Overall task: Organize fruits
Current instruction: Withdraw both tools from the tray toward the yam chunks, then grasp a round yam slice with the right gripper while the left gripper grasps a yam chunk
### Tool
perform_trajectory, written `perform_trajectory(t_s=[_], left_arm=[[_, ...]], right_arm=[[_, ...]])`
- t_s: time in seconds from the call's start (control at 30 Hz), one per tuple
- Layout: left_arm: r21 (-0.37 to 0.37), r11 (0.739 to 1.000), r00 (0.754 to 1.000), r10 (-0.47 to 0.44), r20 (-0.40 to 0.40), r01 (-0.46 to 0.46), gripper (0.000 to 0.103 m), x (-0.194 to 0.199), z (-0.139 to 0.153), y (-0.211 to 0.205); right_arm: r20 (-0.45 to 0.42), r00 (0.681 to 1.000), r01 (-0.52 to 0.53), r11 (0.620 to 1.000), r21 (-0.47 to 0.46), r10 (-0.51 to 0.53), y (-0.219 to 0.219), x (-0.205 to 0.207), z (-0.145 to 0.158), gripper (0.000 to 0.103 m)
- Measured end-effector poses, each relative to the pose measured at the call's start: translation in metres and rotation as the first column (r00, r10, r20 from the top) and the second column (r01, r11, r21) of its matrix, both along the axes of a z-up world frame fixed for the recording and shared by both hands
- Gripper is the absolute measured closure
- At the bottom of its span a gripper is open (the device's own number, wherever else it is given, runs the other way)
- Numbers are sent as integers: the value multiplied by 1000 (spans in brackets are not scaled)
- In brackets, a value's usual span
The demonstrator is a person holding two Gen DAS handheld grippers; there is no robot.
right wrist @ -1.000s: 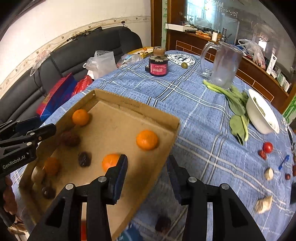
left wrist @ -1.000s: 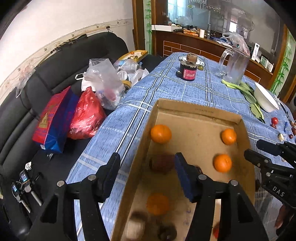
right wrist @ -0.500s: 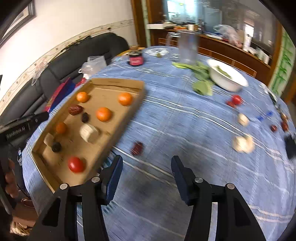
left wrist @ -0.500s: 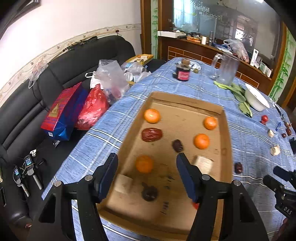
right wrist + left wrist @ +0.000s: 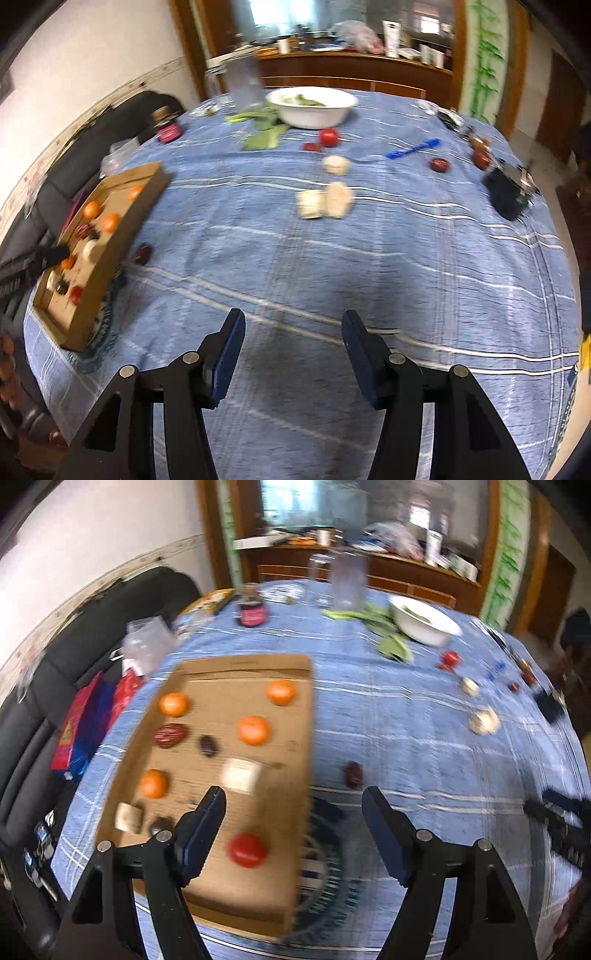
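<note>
A shallow cardboard tray lies on the blue checked tablecloth and holds several oranges, dark dates, a red tomato and pale pieces. A loose date lies on the cloth just right of the tray. My left gripper is open and empty above the tray's near right edge. My right gripper is open and empty over bare cloth. In the right wrist view the tray sits far left; a tomato, pale pieces and red dates lie ahead.
A white bowl with green leaves, a glass jug and a dark jar stand at the far side. A blue pen and a black object lie right. A black sofa with bags flanks the table's left.
Both grippers have pulled back and swung right. The left view now takes in the whole tray and the cloth beside it. The right gripper has left the tray for open cloth.
</note>
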State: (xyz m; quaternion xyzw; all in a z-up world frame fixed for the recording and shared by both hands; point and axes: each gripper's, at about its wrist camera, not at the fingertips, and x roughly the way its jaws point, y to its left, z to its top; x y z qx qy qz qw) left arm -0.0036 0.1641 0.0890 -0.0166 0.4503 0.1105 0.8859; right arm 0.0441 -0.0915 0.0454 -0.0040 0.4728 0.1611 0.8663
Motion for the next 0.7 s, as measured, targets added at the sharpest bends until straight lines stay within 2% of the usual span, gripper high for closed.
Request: perform_trajectory(t_s=[0.23, 0.47, 0.53, 0.63, 0.7], left_arm=[[16, 996, 994, -87, -64, 88, 27, 4, -13, -42], [13, 996, 990, -82, -117, 85, 27, 9, -25, -51], [10, 996, 988, -85, -129, 86, 27, 13, -28, -54], [10, 994, 986, -103, -131, 105, 27, 25, -30, -62], [13, 992, 984, -119, -136, 122, 27, 37, -31, -72]], right_arm=[[41, 999, 36, 999, -7, -36, -24, 57, -4, 45], [34, 994, -100, 993, -66, 102, -10, 117, -28, 45], [13, 986, -168, 985, -43, 168, -5, 129, -34, 45], [41, 974, -220, 975, -14, 221, -2, 138, -31, 45], [-17, 962, -268, 958, 100, 271, -5, 149, -35, 45]])
